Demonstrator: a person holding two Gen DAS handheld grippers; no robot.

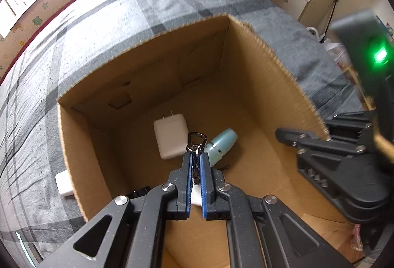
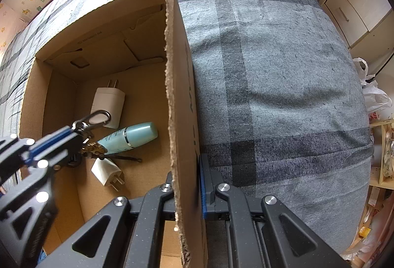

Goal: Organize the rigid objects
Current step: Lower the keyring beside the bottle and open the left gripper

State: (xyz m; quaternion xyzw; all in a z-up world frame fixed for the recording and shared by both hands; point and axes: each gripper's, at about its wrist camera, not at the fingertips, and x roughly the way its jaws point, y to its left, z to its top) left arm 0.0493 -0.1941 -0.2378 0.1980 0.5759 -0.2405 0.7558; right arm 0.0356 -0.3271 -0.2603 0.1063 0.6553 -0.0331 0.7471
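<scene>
A bed covered in a grey plaid woven blanket (image 2: 270, 71) is seen carrying an open brown corrugated cardboard box (image 1: 246, 76), whose ragged-edged right wall runs up the middle of the right wrist view. That wall is pinched between the pressed-together jaws of the black right gripper with blue pads (image 2: 188, 194), one finger inside the box and one outside against the blanket. The black left gripper with blue pads (image 1: 196, 184) is pointed steeply down into the box, its jaws clamped on a dark metal swivel clasp keyring (image 1: 195, 145), whose loop sticks out past the fingertips above the box floor; in the right wrist view a brass-coloured bunch of keys (image 2: 92, 148) is seen hanging just beneath the pads. On the box floor, near the far wall, a white rectangular plastic charger plug (image 1: 170, 136) lies flat with its two prongs toward the far wall. Just beside it, toward the right wall, a pale teal plastic tube-shaped bottle (image 2: 133, 136) lies on its side. Closer to the near edge, a smaller white plastic plug adapter (image 2: 107, 172) is lying with its prongs toward the right wall. Outside the box, against its left wall, a small white rectangular block (image 1: 64, 183) rests on the blanket.
</scene>
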